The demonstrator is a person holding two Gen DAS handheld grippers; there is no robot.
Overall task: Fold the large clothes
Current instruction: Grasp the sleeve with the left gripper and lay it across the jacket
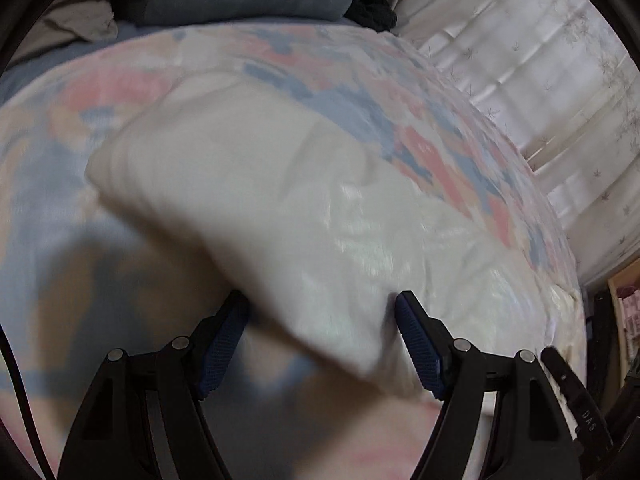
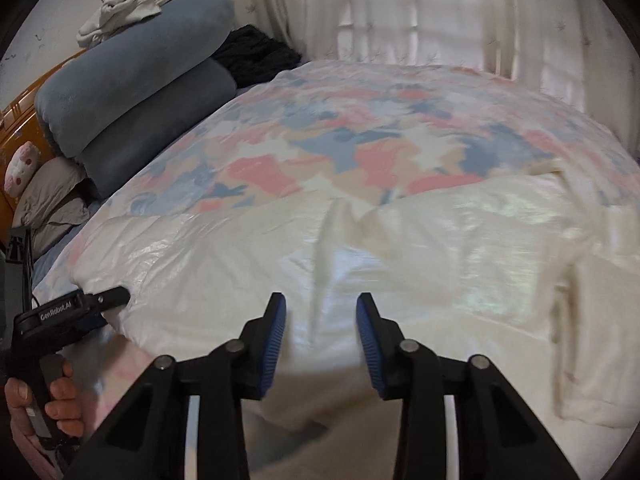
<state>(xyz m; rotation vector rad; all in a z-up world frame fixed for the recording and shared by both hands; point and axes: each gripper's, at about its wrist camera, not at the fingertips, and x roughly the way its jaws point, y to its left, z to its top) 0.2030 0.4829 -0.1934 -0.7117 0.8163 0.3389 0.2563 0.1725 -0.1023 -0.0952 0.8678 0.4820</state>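
A large cream-white padded garment point(image 2: 360, 264) lies spread on a bed with a pink, blue and beige patterned cover point(image 2: 340, 136). In the left wrist view a folded corner of the garment point(image 1: 256, 208) sits between the fingers of my left gripper point(image 1: 322, 304), whose jaws stand wide apart around it. My right gripper point(image 2: 322, 304) is open just above the garment's near edge. The left gripper also shows in the right wrist view point(image 2: 102, 300), touching the garment's left edge, held by a hand point(image 2: 44, 404).
Two rolled blue blankets point(image 2: 136, 80) and a dark knit item point(image 2: 256, 56) lie at the head of the bed, with a grey pillow point(image 2: 52, 196) and a wooden headboard point(image 2: 20, 108). White curtains point(image 2: 440, 12) hang behind the bed.
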